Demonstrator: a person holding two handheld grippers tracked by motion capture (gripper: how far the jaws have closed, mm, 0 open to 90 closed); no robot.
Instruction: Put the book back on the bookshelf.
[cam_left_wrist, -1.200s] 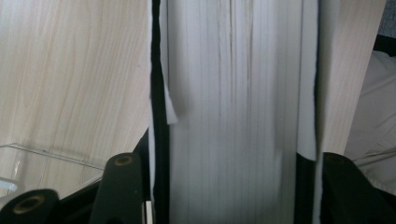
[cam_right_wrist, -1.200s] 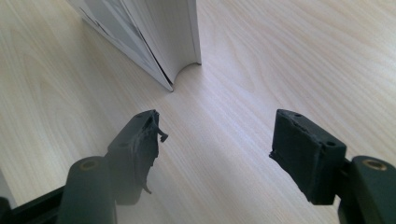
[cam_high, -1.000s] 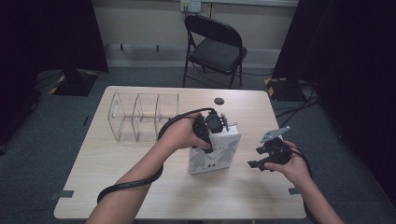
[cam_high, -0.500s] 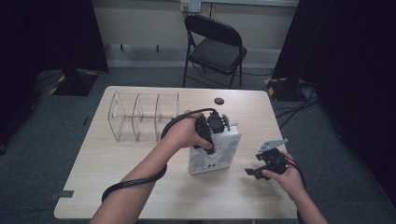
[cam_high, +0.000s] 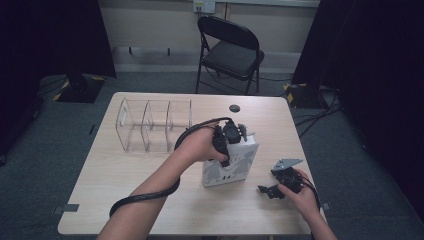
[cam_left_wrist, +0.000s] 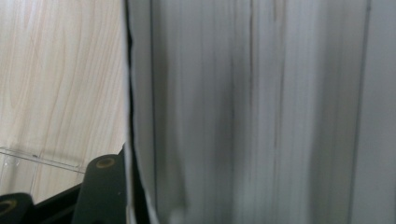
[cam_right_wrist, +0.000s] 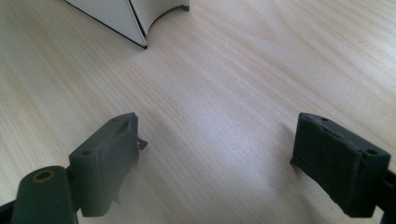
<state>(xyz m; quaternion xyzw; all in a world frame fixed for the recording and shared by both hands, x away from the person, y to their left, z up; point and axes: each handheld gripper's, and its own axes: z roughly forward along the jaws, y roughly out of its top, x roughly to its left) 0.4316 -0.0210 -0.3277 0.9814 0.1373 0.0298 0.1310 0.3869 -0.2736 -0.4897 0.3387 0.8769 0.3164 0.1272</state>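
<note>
Left gripper (cam_high: 226, 145) grips the top of the white box (cam_high: 231, 167); right gripper (cam_high: 274, 189) hovers low with its jaws wide.

The left forearm reaches in from below, its hand over the upright box at mid-table, jaws closed on the box's top edge though they have just been easing apart. The right hand sits near the table's (cam_high: 150, 200) front right edge, just right of the box; it has dropped lower than a second ago, and its jaws have just been opening with nothing between them.
</note>
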